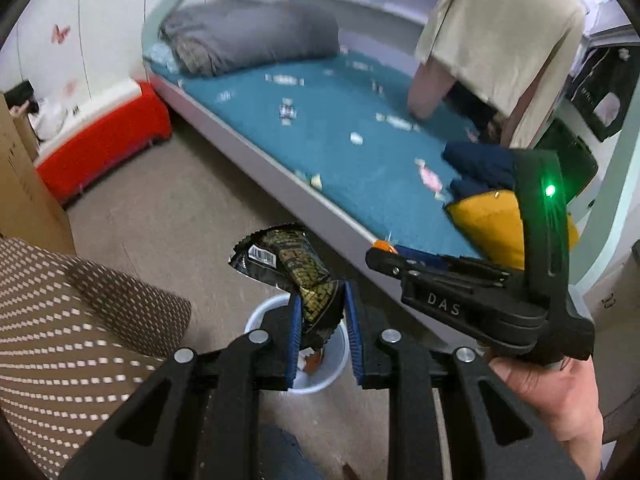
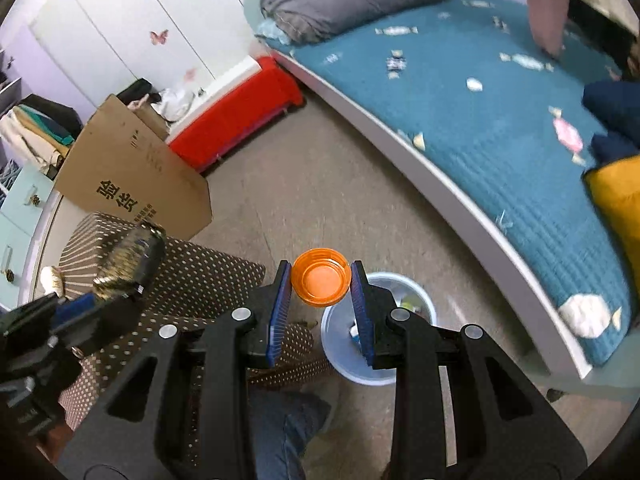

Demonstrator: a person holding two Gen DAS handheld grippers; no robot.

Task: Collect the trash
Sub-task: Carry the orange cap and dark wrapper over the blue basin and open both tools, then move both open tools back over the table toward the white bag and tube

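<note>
The bed (image 2: 500,132), with its teal cover, runs along the right side of the room, and sweet wrappers (image 2: 524,62) lie scattered across it, so plenty of trash remains to collect. On the floor (image 2: 320,200) beside the bed frame stands the white bin (image 2: 340,360), with a few scraps already inside. The left hand-held gripper (image 1: 320,312) is clamped on a black-and-gold snack wrapper (image 1: 296,264), which stands up above the bin's near rim. The right hand-held gripper (image 2: 320,284) pinches an orange cap (image 2: 319,282) by its sides, held over the bin's far edge. To drop well, I judge each piece should first be brought squarely over the bin's mouth, lowered close, and released one at a time, since the light wrapper may cling to a pad or drift out.
</note>
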